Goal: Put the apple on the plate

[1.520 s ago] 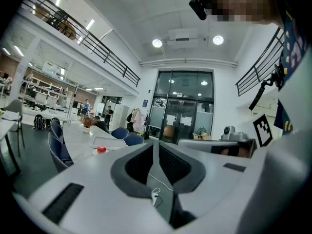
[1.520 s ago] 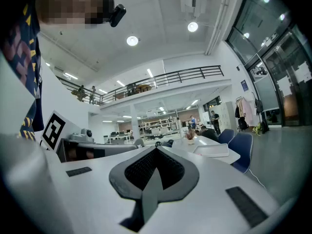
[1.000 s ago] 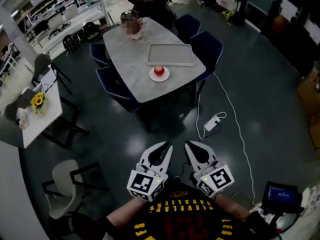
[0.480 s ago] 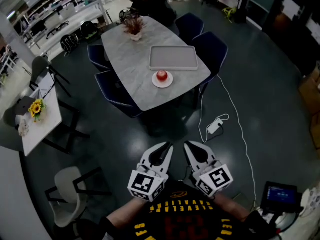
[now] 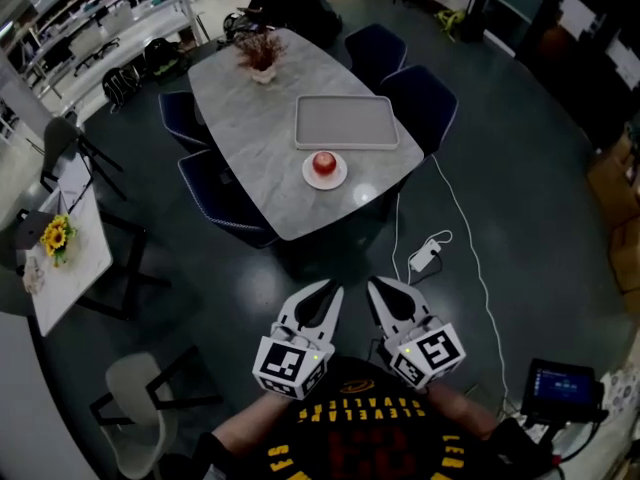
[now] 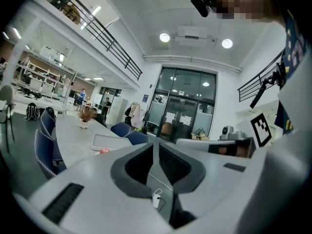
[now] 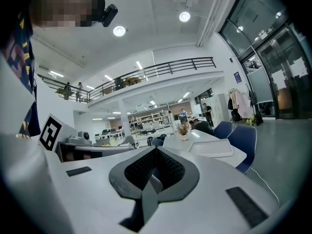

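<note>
Head view: the left gripper [image 5: 325,296] and the right gripper [image 5: 383,293] are held side by side, close in front of the person's torso, tips pointing away from the body and near each other. The left forearm [image 5: 238,430] and right forearm [image 5: 462,415] extend behind them. Left gripper view: the left gripper [image 6: 156,147] has its jaws a narrow slit apart, with nothing between them. Right gripper view: the right gripper [image 7: 156,150] has its jaws meeting at the tips, empty.
</note>
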The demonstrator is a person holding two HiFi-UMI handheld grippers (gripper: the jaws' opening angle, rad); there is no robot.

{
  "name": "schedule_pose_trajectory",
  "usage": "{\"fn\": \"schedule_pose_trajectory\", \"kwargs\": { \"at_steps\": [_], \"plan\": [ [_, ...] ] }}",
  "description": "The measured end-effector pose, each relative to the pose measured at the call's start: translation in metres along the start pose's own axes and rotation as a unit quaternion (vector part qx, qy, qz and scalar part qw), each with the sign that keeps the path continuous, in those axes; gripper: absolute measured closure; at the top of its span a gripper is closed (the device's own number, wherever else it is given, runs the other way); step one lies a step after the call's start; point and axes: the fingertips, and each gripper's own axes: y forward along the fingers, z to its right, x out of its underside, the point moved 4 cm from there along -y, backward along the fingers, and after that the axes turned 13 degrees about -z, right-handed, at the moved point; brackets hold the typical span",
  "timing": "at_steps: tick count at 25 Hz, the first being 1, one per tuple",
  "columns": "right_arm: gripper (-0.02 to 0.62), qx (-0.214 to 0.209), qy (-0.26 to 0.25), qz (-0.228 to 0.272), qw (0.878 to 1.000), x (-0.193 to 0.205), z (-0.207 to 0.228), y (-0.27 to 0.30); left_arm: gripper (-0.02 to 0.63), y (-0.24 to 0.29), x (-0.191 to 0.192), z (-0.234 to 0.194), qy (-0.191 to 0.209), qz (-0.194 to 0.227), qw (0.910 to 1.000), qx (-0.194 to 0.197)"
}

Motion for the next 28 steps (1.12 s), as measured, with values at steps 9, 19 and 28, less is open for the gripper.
{"fn": "schedule_pose_trajectory", "kwargs": {
  "at_steps": [9, 19, 28],
  "plan": [
    [0.589, 0.031, 0.004, -0.022, 0.999, -0.013, 0.004, 0.039, 0.565, 0.017, -0.010, -0.047, -0.018, 0.002, 0.9994, 0.030],
    [0.589, 0.027, 0.011, -0.028, 0.999, -0.021, -0.002, 0.056, 0.565, 0.015, -0.015, -0.065, -0.028, -0.005, 0.9991, 0.032],
    [0.589, -0.015, 0.019, -0.020, 1.000, -0.034, 0.030, 0.096, 0.565, 0.044, -0.032, -0.092, -0.022, -0.005, 0.9997, -0.007]
  ]
}}
